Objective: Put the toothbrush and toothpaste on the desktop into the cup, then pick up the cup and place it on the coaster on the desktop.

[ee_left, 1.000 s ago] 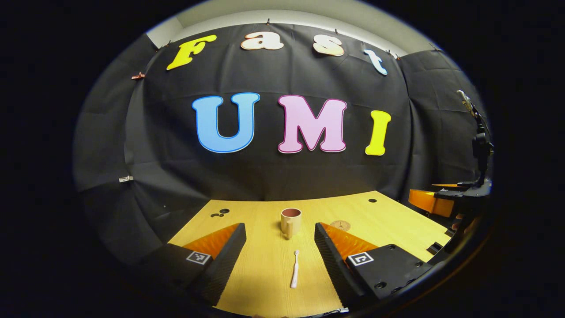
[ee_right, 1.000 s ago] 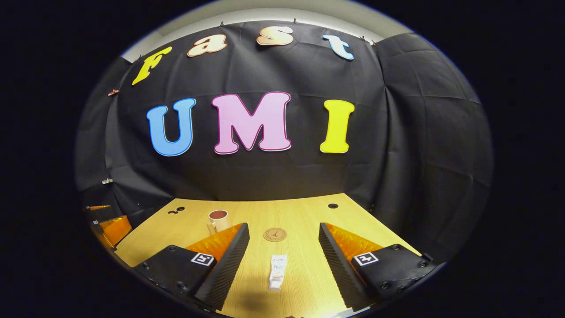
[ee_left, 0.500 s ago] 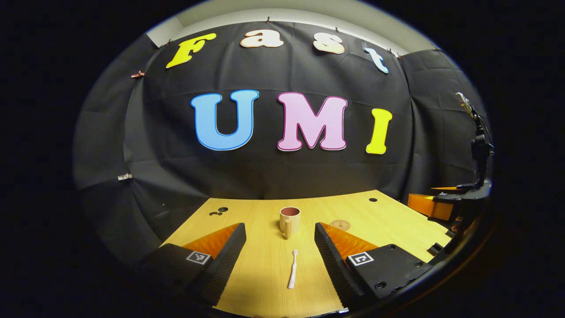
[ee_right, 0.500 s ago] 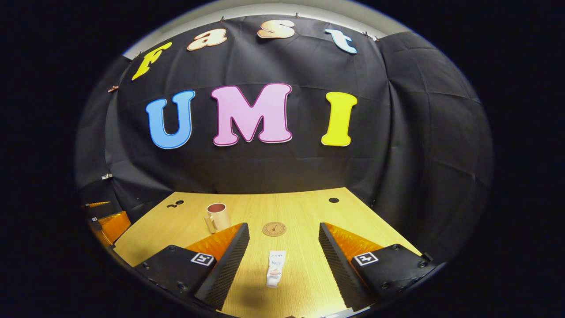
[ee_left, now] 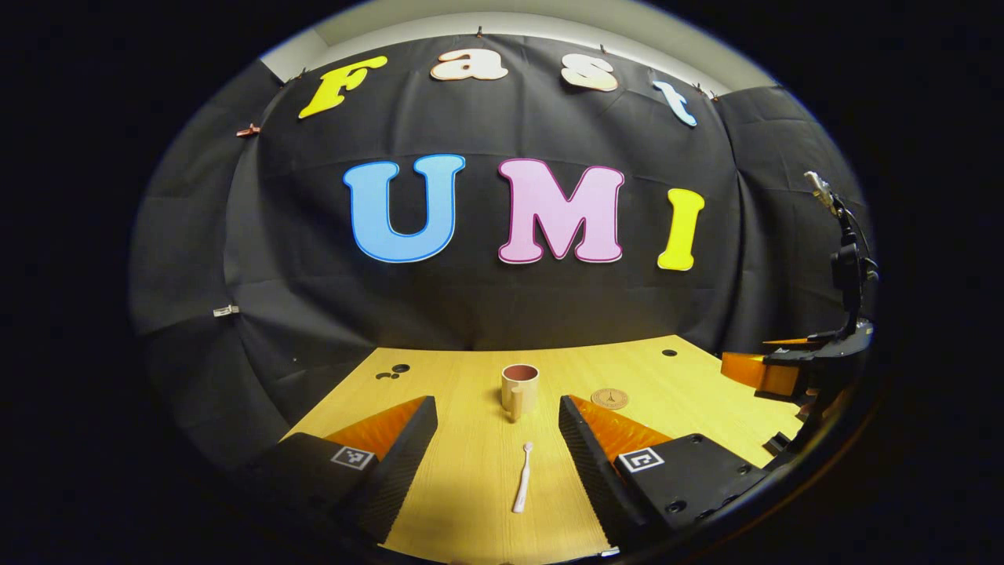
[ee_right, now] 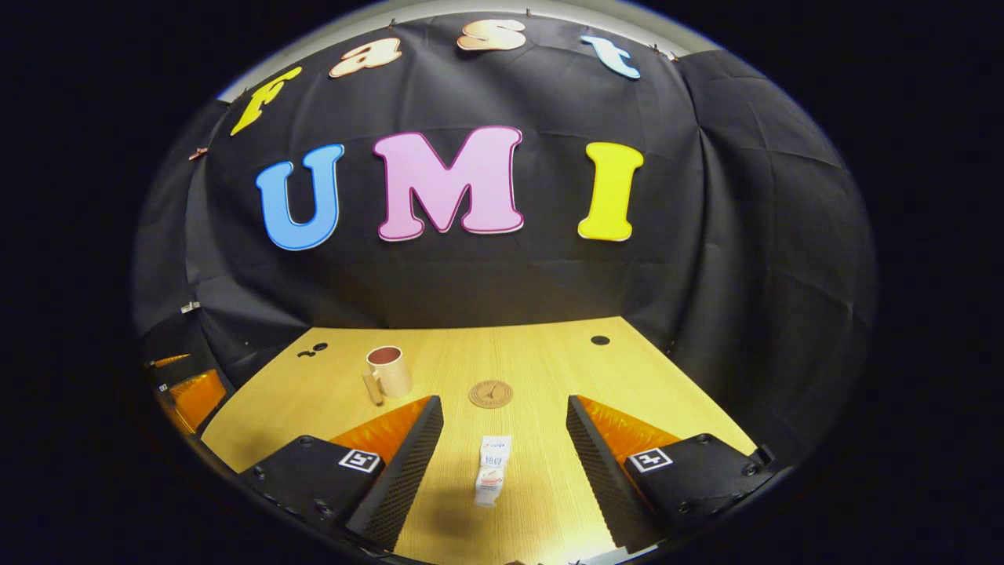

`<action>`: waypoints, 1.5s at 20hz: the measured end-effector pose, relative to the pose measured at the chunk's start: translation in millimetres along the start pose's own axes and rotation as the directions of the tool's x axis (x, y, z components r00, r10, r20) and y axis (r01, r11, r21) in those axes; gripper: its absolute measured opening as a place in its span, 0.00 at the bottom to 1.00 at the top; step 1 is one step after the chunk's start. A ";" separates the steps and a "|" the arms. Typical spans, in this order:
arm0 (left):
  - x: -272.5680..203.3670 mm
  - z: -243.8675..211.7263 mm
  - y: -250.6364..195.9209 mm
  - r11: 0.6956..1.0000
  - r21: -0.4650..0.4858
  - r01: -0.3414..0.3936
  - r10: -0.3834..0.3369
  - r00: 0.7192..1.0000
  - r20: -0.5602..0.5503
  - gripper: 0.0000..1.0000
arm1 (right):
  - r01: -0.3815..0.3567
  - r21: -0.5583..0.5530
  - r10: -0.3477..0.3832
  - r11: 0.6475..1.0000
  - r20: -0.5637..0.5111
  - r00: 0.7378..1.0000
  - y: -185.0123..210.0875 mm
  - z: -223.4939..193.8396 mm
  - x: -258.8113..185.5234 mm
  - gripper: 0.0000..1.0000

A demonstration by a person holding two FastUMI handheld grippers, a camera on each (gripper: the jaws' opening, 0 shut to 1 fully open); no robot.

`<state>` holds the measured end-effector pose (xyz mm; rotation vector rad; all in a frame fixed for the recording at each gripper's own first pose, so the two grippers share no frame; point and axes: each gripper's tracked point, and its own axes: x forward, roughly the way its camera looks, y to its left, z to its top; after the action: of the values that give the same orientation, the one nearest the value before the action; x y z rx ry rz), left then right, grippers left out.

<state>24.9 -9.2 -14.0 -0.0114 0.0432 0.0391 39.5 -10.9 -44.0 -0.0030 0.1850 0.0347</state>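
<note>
The left gripper [ee_left: 498,428] hangs above the desktop [ee_left: 471,471], its 2 fingers spread wide and gripping nothing. The right gripper [ee_right: 504,428] hangs over the same desktop, its 2 fingers equally wide apart and bare, and its body also shows at the desktop's right edge in the left gripper view.

Desktop [ee_left: 471,471]: pale wood-grain surface, smooth, soft sheen, fine lines running front to back
Cup [ee_left: 518,390]: matt cream outside, smooth, looks ceramic or plastic, cannot tell which
Toothbrush [ee_left: 522,488]: smooth white plastic, slight gloss
Toothpaste [ee_right: 492,469]: soft tube, printed skin, slightly glossy
Coaster [ee_right: 491,394]: looks like wood, matt, engraved mark
Gripper fingers [ee_right: 404,469]: inner faces ribbed, rough, matt
Booth wall [ee_right: 745,259]: matt cloth, creased
</note>
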 end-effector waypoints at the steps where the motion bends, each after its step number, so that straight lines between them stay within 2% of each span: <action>1: 0.4 -1.4 0.6 1.000 -0.001 -0.006 0.006 1.000 -0.005 0.97 | -0.001 0.001 0.001 1.000 -0.017 1.000 0.0 -3.5 4.1 0.97; 6: 9.7 -10.9 5.4 0.999 -0.008 -0.052 0.052 0.998 -0.033 0.97 | -0.029 0.021 0.032 0.999 -0.117 0.993 3.7 -27.6 33.5 0.98; 11: 21.9 -27.4 10.4 0.994 -0.021 -0.112 0.109 0.990 -0.084 0.97 | -0.060 0.030 0.065 0.998 -0.261 0.963 7.5 -66.7 68.0 0.98; 15: 30.5 -45.6 12.5 0.988 -0.006 -0.154 0.151 0.978 -0.144 0.97 | -0.091 -0.004 0.084 0.996 -0.366 0.927 11.7 -102.1 97.0 0.98; 22: 36.3 -73.0 16.6 0.980 0.013 -0.199 0.196 0.952 -0.236 0.96 | -0.143 -0.061 0.090 0.988 -0.521 0.849 19.6 -163.8 133.2 0.98; 30: 38.5 -85.9 15.5 0.979 0.044 -0.198 0.202 0.936 -0.290 0.96 | -0.118 -0.066 0.048 0.991 -0.642 0.765 10.8 -210.3 143.7 0.98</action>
<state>59.0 6.7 -101.7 0.0019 0.3423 0.2416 141.6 3.5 -277.1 -0.1125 0.8775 0.1339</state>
